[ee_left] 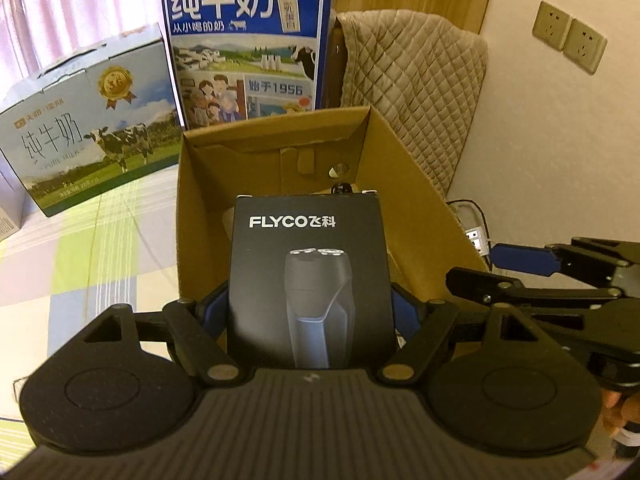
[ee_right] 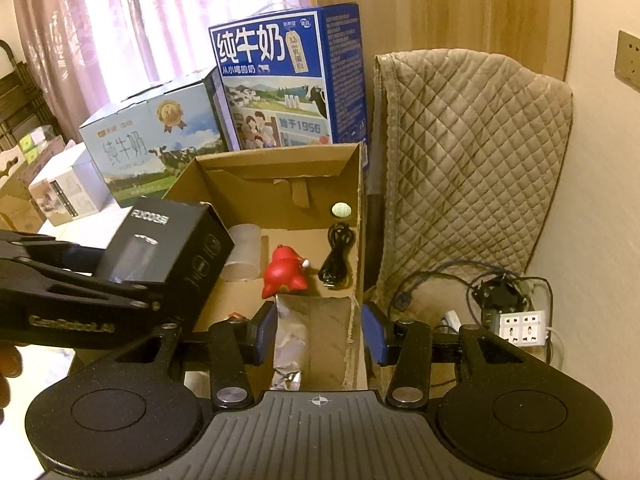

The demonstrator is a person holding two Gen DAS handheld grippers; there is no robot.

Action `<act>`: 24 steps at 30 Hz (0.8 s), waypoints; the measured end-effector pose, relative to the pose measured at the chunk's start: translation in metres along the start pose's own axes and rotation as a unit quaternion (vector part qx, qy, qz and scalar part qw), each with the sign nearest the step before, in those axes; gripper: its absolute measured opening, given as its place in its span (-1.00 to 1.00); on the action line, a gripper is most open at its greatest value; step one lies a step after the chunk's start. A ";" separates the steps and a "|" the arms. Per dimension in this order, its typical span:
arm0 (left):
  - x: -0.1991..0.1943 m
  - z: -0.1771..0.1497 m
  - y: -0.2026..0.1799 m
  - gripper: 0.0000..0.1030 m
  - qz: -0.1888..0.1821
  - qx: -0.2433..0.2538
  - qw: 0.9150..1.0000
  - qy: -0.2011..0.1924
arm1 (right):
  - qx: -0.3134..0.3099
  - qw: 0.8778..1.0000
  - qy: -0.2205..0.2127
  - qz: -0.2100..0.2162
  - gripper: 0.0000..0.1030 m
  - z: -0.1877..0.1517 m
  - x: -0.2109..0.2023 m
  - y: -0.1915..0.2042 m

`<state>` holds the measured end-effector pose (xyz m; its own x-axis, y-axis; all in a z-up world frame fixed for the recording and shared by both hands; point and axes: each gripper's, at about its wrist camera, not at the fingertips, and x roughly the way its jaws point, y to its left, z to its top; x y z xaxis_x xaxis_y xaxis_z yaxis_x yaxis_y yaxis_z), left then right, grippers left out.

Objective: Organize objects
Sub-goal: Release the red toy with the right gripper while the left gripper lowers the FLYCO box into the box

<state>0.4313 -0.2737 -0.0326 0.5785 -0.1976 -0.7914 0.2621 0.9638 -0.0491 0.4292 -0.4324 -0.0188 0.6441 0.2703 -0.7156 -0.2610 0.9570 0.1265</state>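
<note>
Two grippers are showing in both wrist views. The left gripper (ee_left: 310, 312) is clamping a black FLYCO shaver box (ee_left: 310, 280) between its blue pads, one pad pressing on each long side, and is holding the box upright over the near left edge of the open cardboard box (ee_left: 400, 184). The right gripper (ee_right: 320, 334) is standing open and is gripping nothing; its fingers are straddling the cardboard box's near right wall. Ahead of the right gripper, inside the cardboard box, a red toy figure (ee_right: 284, 274) is lying just left of a coiled black cable (ee_right: 338, 254), with a clear plastic cup (ee_right: 242, 254) lying on its side farther left and a crumpled silver wrapper (ee_right: 290, 340) nearest the fingers. Beyond the cardboard box, a blue milk carton (ee_left: 248, 40) is standing upright, a pale milk case (ee_left: 88, 120) to its left. Right of the right gripper, a white power strip (ee_right: 524, 326) is sitting among tangled cords.
</note>
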 end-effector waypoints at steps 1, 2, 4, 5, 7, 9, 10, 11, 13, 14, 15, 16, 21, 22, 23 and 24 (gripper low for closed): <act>0.002 0.000 -0.001 0.50 0.002 0.000 1.000 0.002 | 0.001 1.000 0.001 0.001 -0.15 0.000 0.000 -0.001; 0.004 0.000 -0.002 0.50 0.005 0.000 1.000 0.005 | 0.001 1.000 0.002 0.001 -0.15 -0.001 0.001 -0.003; 0.009 0.000 -0.004 0.50 0.008 -0.002 1.000 0.009 | 0.002 1.000 0.003 0.003 -0.15 -0.001 0.003 -0.006; 0.010 0.001 -0.005 0.50 0.010 -0.003 1.000 0.011 | 0.002 1.000 0.004 0.003 -0.15 -0.001 0.003 -0.007; 0.014 0.002 -0.006 0.50 0.011 -0.006 1.000 0.016 | 0.003 1.000 0.004 0.004 -0.15 0.000 0.004 -0.010; 0.018 0.004 -0.007 0.51 0.011 -0.009 1.000 0.019 | 0.002 1.000 0.004 0.006 -0.15 0.000 0.005 -0.011; 0.020 0.004 -0.008 0.51 0.012 -0.011 1.000 0.021 | 0.002 1.000 0.004 0.008 -0.15 0.001 0.006 -0.012; 0.022 0.005 -0.009 0.51 0.013 -0.011 1.000 0.021 | 0.002 1.000 0.004 0.009 -0.15 0.001 0.006 -0.012; 0.025 0.006 -0.010 0.52 0.016 -0.014 0.999 0.024 | 0.003 1.000 0.003 0.011 -0.15 0.001 0.007 -0.013; 0.026 0.006 -0.009 0.59 0.014 -0.016 0.999 0.026 | 0.003 1.000 0.003 0.012 -0.15 0.001 0.007 -0.014; 0.027 0.006 -0.009 0.63 0.012 -0.018 0.999 0.027 | 0.004 1.000 0.002 0.012 -0.15 0.002 0.007 -0.014; 0.026 0.006 -0.009 0.64 0.012 -0.019 0.999 0.026 | 0.004 1.000 0.002 0.013 -0.15 0.001 0.006 -0.015; 0.025 0.007 -0.008 0.69 0.011 -0.018 0.999 0.025 | 0.005 1.000 -0.001 0.016 -0.15 0.001 0.004 -0.015; 0.024 0.007 -0.008 0.69 0.011 -0.018 0.999 0.024 | 0.005 1.000 -0.001 0.017 -0.15 0.002 0.004 -0.015; 0.023 0.007 -0.007 0.69 0.011 -0.016 1.000 0.024 | 0.006 1.000 -0.001 0.018 -0.15 0.002 0.004 -0.014; 0.022 0.007 -0.007 0.69 0.011 -0.015 1.000 0.022 | 0.005 1.000 -0.001 0.018 -0.15 0.002 0.003 -0.014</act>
<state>0.4472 -0.2863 -0.0451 0.5489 -0.1685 -0.8187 0.2261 0.9729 -0.0486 0.4361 -0.4442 -0.0219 0.6364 0.3050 -0.7085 -0.2764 0.9477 0.1597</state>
